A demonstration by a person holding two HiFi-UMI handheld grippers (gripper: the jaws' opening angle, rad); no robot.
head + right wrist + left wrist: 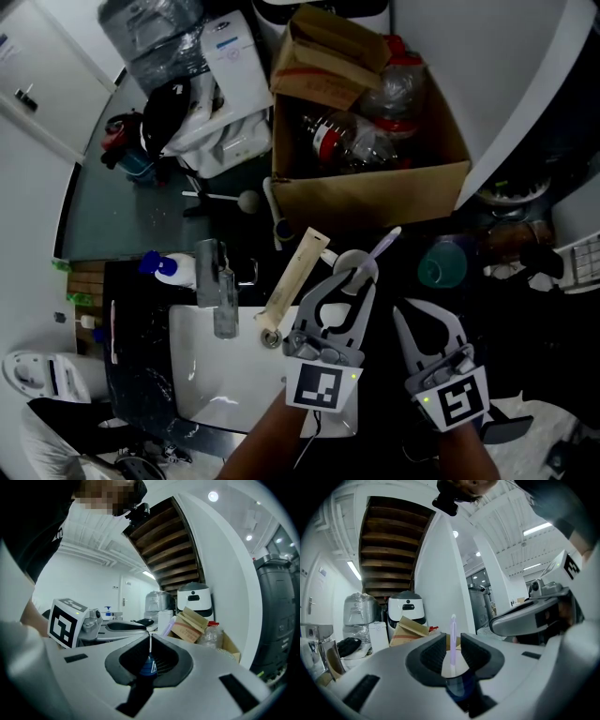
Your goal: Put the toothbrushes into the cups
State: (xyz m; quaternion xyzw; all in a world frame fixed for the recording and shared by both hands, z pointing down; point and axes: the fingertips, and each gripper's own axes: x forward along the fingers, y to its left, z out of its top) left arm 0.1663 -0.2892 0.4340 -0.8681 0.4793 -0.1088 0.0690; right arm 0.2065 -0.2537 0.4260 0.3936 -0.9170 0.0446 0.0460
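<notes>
Purple toothbrush (385,246) is judged already seated in white cup (344,262) just right of sink (211,370), left gripper (452,653) narrowly parted around it, right gripper (150,643) closed on nothing, teal cup (441,267) farther right of sink judged unfilled.

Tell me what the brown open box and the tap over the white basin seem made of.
Brown open box: cardboard, matte, judging by its folded flaps and creased edges. Tap: likely chromed metal, glossy, with bright mirror-like streaks. White basin: probably glazed ceramic, smooth with a sheen, though the look leaves plastic open.
</notes>
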